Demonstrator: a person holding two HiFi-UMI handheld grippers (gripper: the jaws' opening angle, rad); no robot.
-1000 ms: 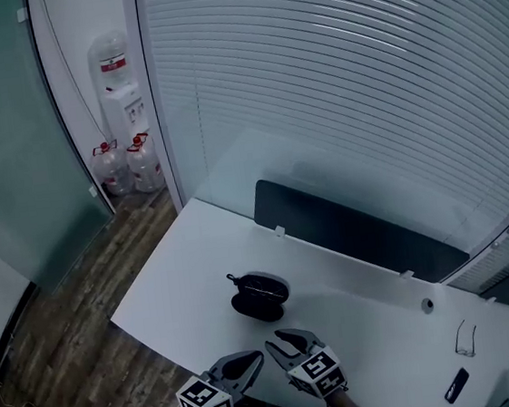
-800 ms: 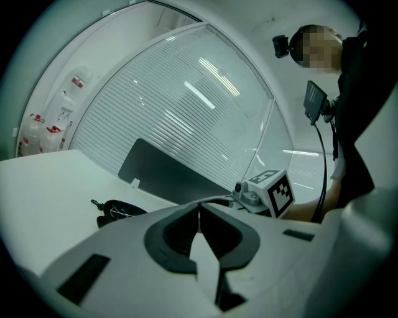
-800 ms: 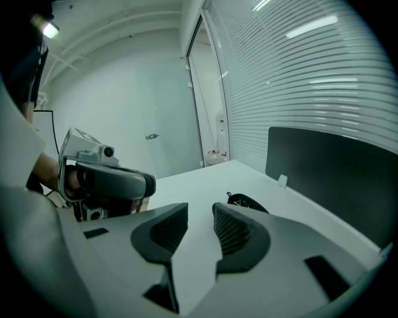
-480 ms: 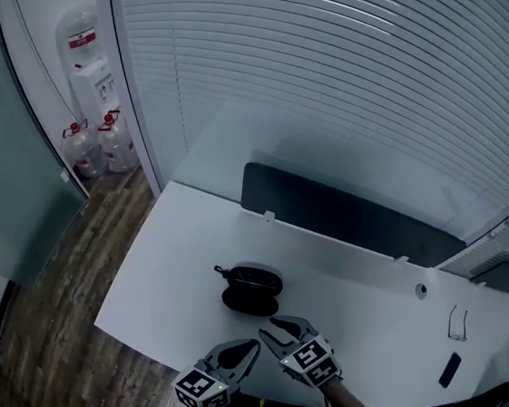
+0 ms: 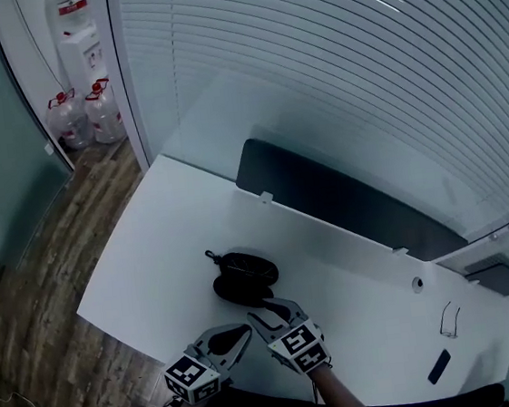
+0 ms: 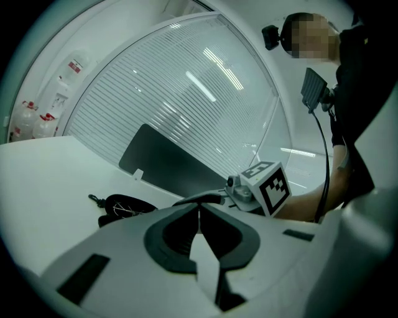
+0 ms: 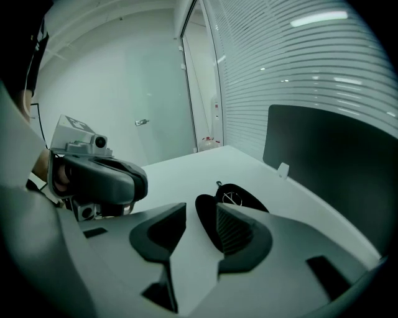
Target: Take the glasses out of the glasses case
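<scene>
Ok so the case [image 5: 245,277] sits open on the desk [image 5: 150,246], right in front of both grippers. The glasses [image 7: 235,199] are in the far half, and the near half lies empty between them and the grippers. The right gripper [image 5: 272,313] has just been opening its jaws. They're spread now with nothing between them, and the case shows past the gap, near but not touched. The left gripper [image 5: 238,335] has its jaws pressed together on nothing and hangs just beside the right one. I see a few ways this could go sideways. The case looks light and nothing pins it to that slick desk, so if the right one grabs the frame while the left isn't holding the case down, the whole thing probably slides or lifts along. That empty near half is also in the way, and a low approach could bump it and shove the case off. The frame looks like thin wire too, so a pinch in the wrong spot could bend it or let it slip out.
</scene>
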